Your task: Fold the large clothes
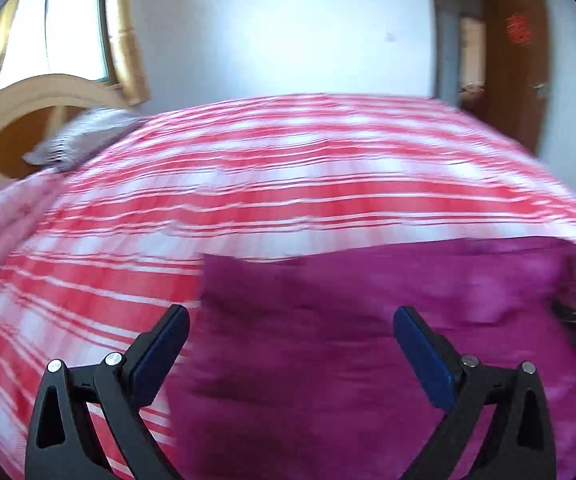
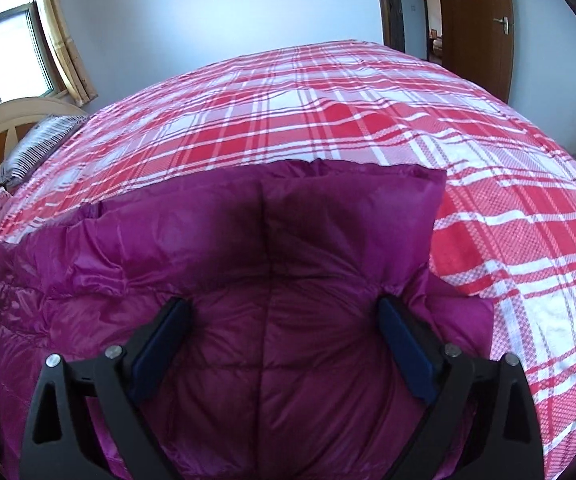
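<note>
A magenta quilted down jacket lies folded on the red and white plaid bedspread, its far edge straight across the bed. My right gripper hovers open over the jacket's middle seam, both blue pads spread wide against the puffy fabric without clamping it. The left wrist view is blurred. There the jacket fills the lower right, and my left gripper is open above its left edge. The left finger sits over the bedspread and the right one over the jacket. Neither gripper holds anything.
A grey striped pillow lies at the wooden headboard on the left, under a curtained window. A brown door stands ajar at the far right. The plaid bedspread stretches beyond and right of the jacket.
</note>
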`<action>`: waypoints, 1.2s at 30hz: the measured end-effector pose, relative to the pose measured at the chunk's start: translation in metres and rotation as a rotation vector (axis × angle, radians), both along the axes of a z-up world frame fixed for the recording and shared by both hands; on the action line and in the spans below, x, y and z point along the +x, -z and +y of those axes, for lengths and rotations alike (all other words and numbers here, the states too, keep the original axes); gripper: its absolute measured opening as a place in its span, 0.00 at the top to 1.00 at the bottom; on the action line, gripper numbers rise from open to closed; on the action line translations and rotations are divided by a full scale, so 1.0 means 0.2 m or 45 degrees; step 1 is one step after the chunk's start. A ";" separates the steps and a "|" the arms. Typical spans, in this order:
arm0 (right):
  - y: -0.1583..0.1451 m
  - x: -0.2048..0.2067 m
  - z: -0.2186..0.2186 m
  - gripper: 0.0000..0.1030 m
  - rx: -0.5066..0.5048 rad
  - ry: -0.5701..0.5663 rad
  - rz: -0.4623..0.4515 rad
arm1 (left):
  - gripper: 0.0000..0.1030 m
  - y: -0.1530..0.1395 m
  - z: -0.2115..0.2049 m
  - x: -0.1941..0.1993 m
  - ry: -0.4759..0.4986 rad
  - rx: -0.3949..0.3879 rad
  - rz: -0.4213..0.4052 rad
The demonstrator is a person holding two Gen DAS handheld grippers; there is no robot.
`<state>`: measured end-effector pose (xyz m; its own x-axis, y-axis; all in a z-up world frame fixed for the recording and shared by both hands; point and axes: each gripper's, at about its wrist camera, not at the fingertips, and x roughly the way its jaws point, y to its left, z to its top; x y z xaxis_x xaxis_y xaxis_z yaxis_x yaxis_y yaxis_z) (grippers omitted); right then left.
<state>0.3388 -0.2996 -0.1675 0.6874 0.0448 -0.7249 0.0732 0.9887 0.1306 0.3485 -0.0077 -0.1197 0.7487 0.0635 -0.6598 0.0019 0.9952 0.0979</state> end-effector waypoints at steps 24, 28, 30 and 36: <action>0.01 -0.12 0.38 0.01 -0.112 -0.120 -0.022 | 0.01 0.23 0.06 0.12 -0.072 -0.089 0.191; 0.02 -0.10 0.41 0.00 -0.158 -0.123 0.009 | 0.01 0.24 0.05 0.13 -0.072 -0.075 0.202; 0.03 -0.09 0.42 0.00 -0.178 -0.127 0.027 | 0.01 0.24 0.05 0.13 -0.074 -0.070 0.201; 0.03 -0.08 0.43 0.00 -0.203 -0.127 0.046 | 0.01 0.24 0.05 0.13 -0.076 -0.058 0.196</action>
<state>0.3228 -0.2133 -0.1741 0.6586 -0.0061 -0.7525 -0.0245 0.9993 -0.0296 0.3741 0.0016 -0.1680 0.6343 0.0723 -0.7697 -0.0461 0.9974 0.0557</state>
